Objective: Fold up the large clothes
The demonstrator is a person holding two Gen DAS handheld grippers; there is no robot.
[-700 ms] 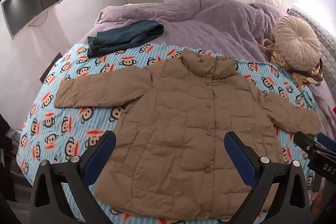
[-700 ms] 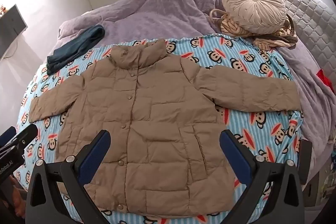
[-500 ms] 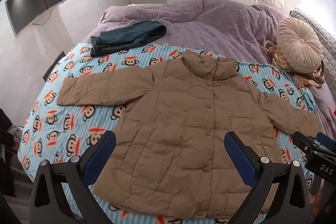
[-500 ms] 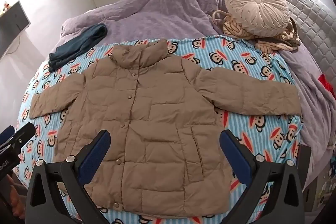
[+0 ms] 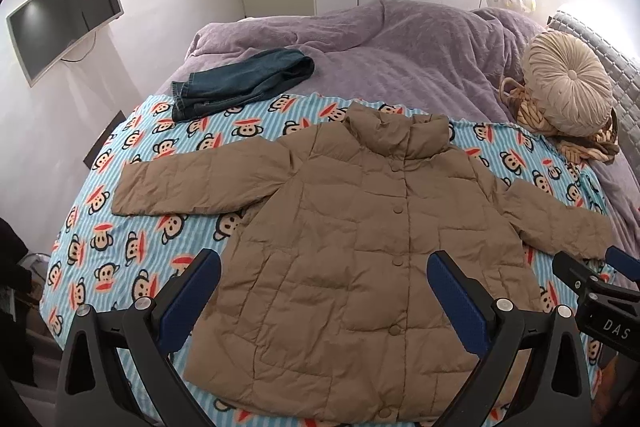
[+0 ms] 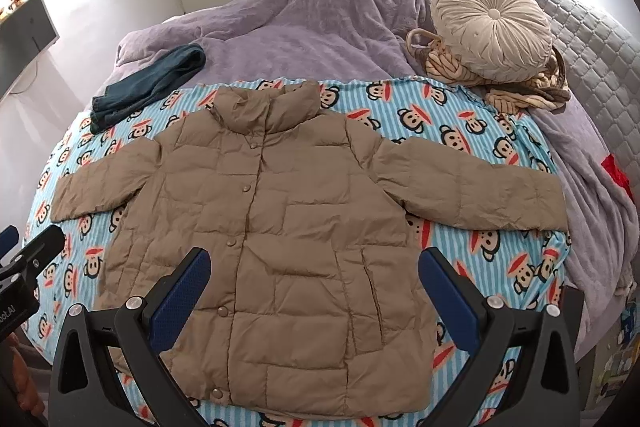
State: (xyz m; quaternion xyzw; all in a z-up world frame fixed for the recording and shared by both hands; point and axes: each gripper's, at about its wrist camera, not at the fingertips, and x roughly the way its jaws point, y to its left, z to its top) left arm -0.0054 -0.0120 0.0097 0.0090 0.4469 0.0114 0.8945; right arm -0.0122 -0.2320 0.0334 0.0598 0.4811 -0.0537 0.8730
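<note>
— On the near half of the bed, on the blue striped monkey-print blanket (image 5: 120,239), lies the tan quilted puffer jacket (image 5: 360,247), front up, snaps done, both sleeves spread out toward the blanket's side edges. Does anything differ from a moment back?

— Only the viewpoint. Both cameras have pulled up and away a little; more of the jacket's hem shows now, and more blanket near the bed's front edge. The jacket itself has not shifted or creased.

— And the tongs?

— The left gripper (image 5: 324,291) hangs above the lower body of the jacket, jaws spread wide, nothing between them. The right gripper (image 6: 316,287) does the same, wide apart and empty.

— So no fold has begun?

— It seems not. The garment is flat and unfolded, which suggests the laying-out is finished and a sleeve is the likely first thing to bring inward.

— Anything nearby to mind?

— The folded dark blue jeans (image 5: 240,83) sit at the blanket's far left corner, and the round beige pleated cushion (image 6: 492,27) rests near its far right corner; both are well apart from the jacket.
</note>
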